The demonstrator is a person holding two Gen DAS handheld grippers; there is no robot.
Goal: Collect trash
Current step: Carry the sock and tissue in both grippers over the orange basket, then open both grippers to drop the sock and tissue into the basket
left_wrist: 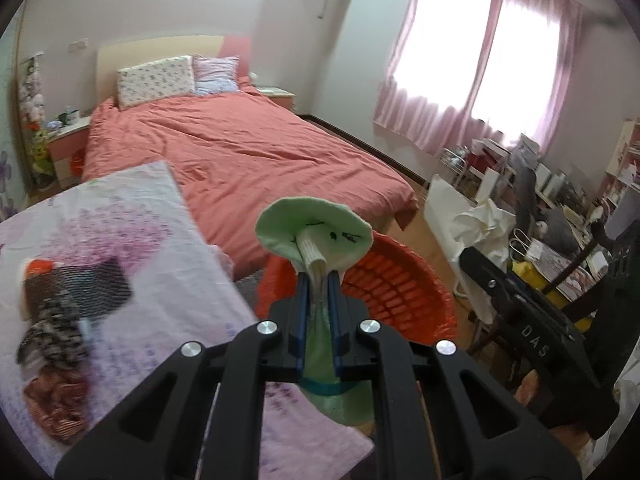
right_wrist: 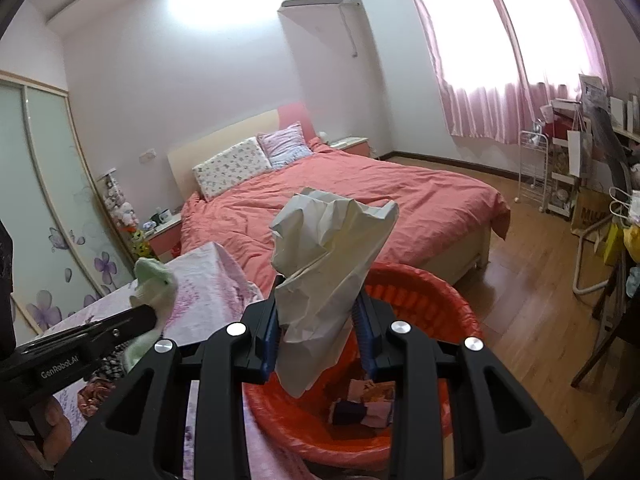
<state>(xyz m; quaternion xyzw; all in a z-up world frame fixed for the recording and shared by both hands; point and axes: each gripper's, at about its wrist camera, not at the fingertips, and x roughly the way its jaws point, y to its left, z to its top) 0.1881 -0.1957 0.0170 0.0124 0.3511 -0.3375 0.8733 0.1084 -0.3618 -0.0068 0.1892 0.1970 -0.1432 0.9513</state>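
Note:
My left gripper is shut on a pale green paper wrapper that fans out past its tips, above the near rim of the red bin. From the right wrist view the same left gripper and green wrapper hang over the table at the left. My right gripper is shut on a crumpled white paper, held over the red bin. Inside the bin, lined with a red bag, lie several scraps. The right gripper's black body shows at the right of the left wrist view.
A table with a purple floral cloth carries a dark patterned bundle and a reddish crumpled piece. Behind stands a bed with a coral cover. Cluttered shelves and a chair line the right wall over wooden floor.

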